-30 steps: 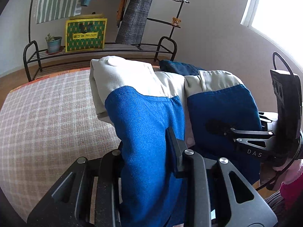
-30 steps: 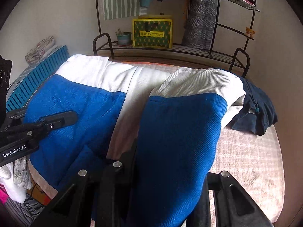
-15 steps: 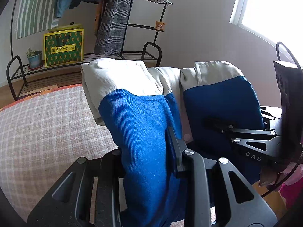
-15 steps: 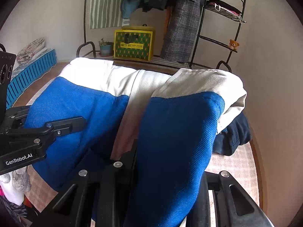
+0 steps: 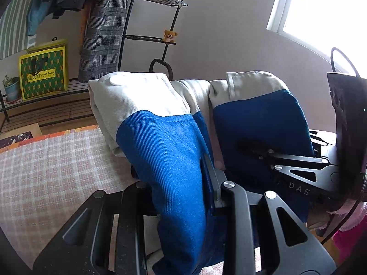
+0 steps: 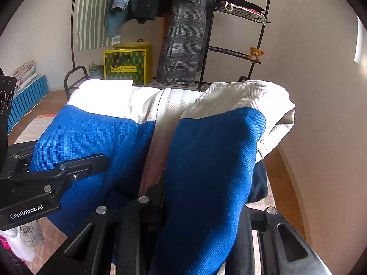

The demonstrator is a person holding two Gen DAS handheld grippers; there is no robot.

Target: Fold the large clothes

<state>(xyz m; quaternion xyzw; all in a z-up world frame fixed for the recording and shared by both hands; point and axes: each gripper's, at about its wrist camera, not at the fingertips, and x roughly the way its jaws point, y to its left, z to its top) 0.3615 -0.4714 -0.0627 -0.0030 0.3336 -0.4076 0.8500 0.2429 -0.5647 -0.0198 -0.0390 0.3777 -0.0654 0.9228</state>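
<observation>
The left gripper (image 5: 181, 183) is clamped on a thick fold of the blue-and-cream garment (image 5: 165, 151), its jaws set narrow with the blue cloth bulging up between them; the right gripper (image 6: 197, 197) pinches another fold of the same garment, jaws likewise narrow on the cloth. Both folds are held raised above the plaid-covered table (image 5: 50, 165), blue parts nearest the cameras and cream parts draped over the top and away; the garment hangs between the two grippers, which sit side by side. A dark navy garment (image 6: 259, 183) lies on the table by its right edge, partly under the raised fold. Beyond the far edge stands a black metal clothes rack (image 6: 263, 34) with a grey checked coat (image 6: 183, 41), a yellow-green bag (image 6: 126, 66) and a small teddy bear (image 6: 255, 53).
</observation>
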